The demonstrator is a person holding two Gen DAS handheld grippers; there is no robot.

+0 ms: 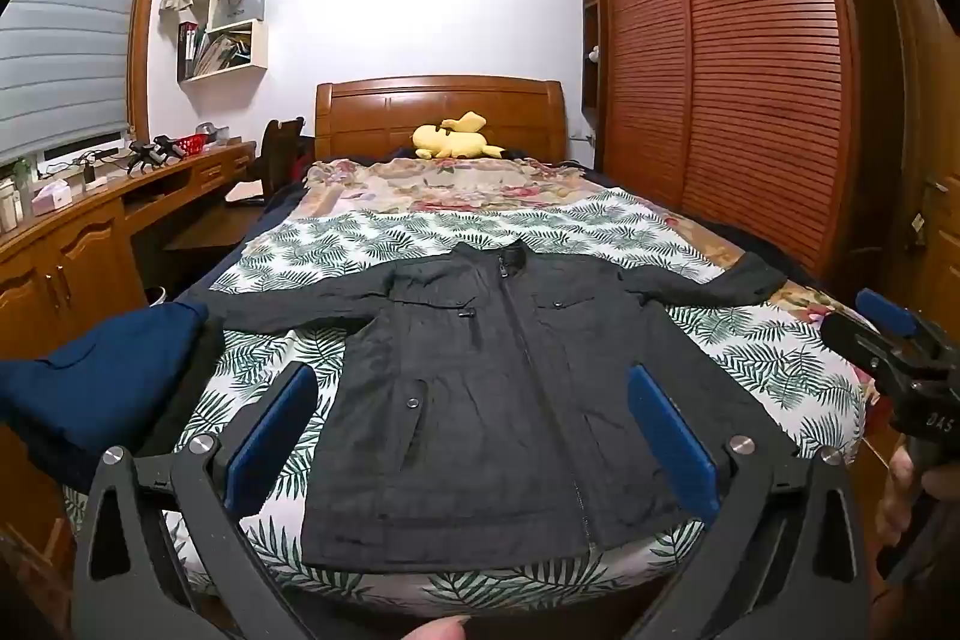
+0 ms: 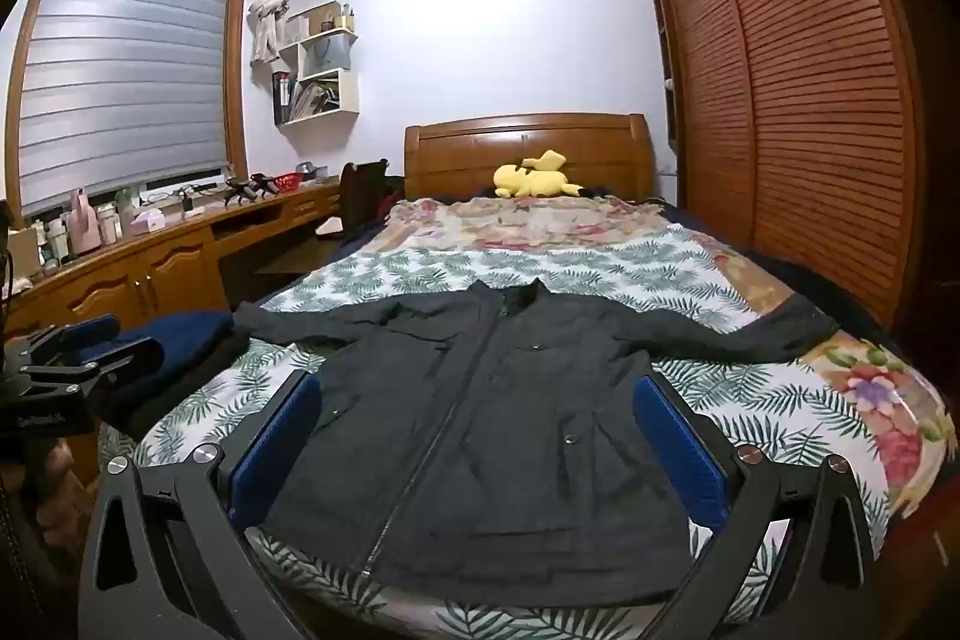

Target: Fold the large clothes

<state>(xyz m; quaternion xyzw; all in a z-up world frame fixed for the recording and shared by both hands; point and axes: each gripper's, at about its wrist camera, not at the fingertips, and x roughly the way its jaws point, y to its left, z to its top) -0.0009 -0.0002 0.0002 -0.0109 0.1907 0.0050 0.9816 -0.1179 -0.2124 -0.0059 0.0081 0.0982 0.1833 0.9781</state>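
Jacket, dark grey-black, zip-front, woven fabric (image 1: pixel 498 394): lies face up and flat in the centre of the frame on the white leaf-print bed cover (image 1: pixel 774 370), collar toward the top of the frame, hem at the lower edge of the bed, zip closed. Scanning left to right in the left wrist view: wooden desk with cupboard doors (image 1: pixel 78 244) at mid left; a folded navy blue garment (image 1: pixel 102 382) at lower left on the bed corner, just beside the jacket's left-of-frame sleeve (image 1: pixel 288 307), which stretches out sideways. Left gripper (image 1: pixel 471 436) at bottom centre, blue pads spread fully wide, nothing between them, hovering short of the hem. The other sleeve (image 1: pixel 720 283) extends to the right of frame, unfolded. Right gripper (image 1: pixel 888 340) shows at the right edge; from its own view (image 2: pixel 474 445) the jaws stand equally wide and empty above the hem. Yellow plush toy (image 1: pixel 456 137) at upper centre by the headboard; slatted wooden wardrobe doors (image 1: pixel 750 88) at upper right. Judgement: one garment appears finished; this jacket is spread but no fold started. Sleeves, sides and the lengthwise fold all remain.
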